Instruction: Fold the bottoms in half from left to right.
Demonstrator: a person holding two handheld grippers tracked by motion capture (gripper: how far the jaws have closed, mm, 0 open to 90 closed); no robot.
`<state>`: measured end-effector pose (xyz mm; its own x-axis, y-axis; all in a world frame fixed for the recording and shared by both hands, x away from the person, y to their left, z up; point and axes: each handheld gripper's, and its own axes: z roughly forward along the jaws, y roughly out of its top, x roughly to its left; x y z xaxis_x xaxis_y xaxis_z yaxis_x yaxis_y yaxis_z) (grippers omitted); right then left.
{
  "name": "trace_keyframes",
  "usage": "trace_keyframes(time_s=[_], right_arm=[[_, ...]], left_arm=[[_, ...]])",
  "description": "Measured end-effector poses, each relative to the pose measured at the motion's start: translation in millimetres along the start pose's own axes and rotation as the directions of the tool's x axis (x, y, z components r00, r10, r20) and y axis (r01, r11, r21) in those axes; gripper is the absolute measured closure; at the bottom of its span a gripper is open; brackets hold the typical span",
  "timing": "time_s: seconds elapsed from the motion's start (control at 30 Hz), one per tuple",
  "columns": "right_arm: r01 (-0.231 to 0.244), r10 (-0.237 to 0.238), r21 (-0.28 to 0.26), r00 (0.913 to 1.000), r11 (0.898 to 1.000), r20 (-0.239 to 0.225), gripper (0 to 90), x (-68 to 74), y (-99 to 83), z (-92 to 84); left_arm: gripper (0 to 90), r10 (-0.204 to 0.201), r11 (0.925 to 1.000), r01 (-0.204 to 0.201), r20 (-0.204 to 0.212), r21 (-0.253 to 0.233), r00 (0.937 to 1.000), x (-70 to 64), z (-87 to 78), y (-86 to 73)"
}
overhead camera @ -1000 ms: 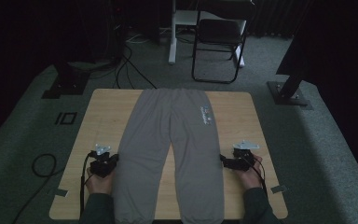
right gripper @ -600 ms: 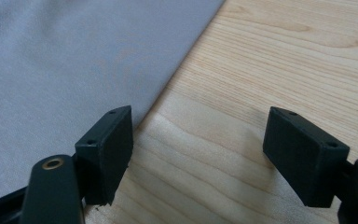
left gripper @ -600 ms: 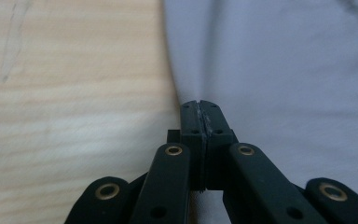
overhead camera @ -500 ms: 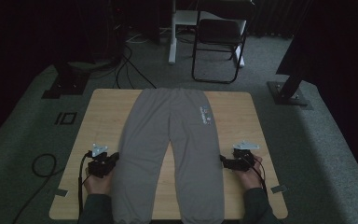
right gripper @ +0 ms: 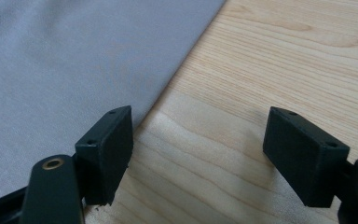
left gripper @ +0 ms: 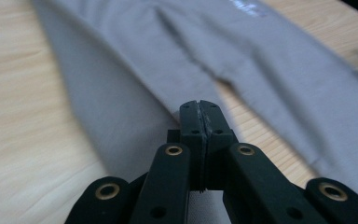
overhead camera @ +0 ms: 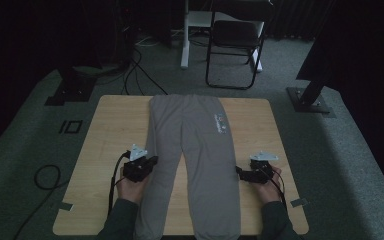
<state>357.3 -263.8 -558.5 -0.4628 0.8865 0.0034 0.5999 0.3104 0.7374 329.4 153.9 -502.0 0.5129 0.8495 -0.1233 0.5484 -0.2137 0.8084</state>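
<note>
Pinching with the left tool (left gripper: 199,109), with jaws pressed flat against each other and, judging by the grey cloth rising toward them in the left gripper view, nipping a thin fold at the outer edge of the trousers (overhead camera: 195,150). Hovering with it just over the trouser leg on the person's left (overhead camera: 152,161), slightly inside that leg's outer edge, with the left hand (overhead camera: 130,187) close behind, toward the cuffs. Holding the right tool (right gripper: 205,149) wide open and gripping nothing, just beside the outer edge of the other trouser leg (overhead camera: 239,172), with one jaw at the very border of the cloth and the other over bare wood. Lying flat and lengthwise on the table (overhead camera: 115,130), with the waistband at the far end, a small printed mark (overhead camera: 221,122) near the waistband on the person's right, and both legs running back toward the person and over the near edge. Looking like the opening of a fold: taking hold of the trousers at both outer edges, with only the left hold apparently made. Calling next, most likely, for sliding the right tool's nearer jaw under the cloth border and closing on it, catching both layers rather than the top one alone. Requiring, after that, matched height on both sides while carrying the cloth, to avoid dragging the trousers askew or off the near edge.
</note>
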Motion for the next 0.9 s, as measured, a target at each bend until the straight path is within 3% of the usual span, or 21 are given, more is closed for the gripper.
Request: trace_keyframes(time_s=[0.27,0.53,0.77,0.9], right_arm=[[0.002,-0.002,0.000,1.0000,1.000,-0.002,24.3,-0.2,0.0,-0.1],[0.001,-0.001,-0.001,1.0000,1.000,-0.002,24.3,-3.5,-1.1,-1.2],[-0.004,0.004,0.000,1.0000,1.000,0.004,24.3,-5.7,-1.8,-1.9],[-0.012,0.012,-0.001,0.9998,1.000,0.014,24.3,-8.2,-1.9,-2.2]], left_arm=[[89.6,0.053,0.9986,-0.052,0.071,-0.012,0.9961,-28.4,17.8,29.6],[89.6,0.122,0.9923,-0.118,0.151,-0.040,0.9810,-67.7,40.6,58.3],[89.8,0.135,0.9906,-0.126,0.217,-0.054,0.9669,-94.7,64.4,79.3],[89.9,0.117,0.9924,-0.103,0.255,-0.067,0.9598,-111.1,78.0,91.8]])
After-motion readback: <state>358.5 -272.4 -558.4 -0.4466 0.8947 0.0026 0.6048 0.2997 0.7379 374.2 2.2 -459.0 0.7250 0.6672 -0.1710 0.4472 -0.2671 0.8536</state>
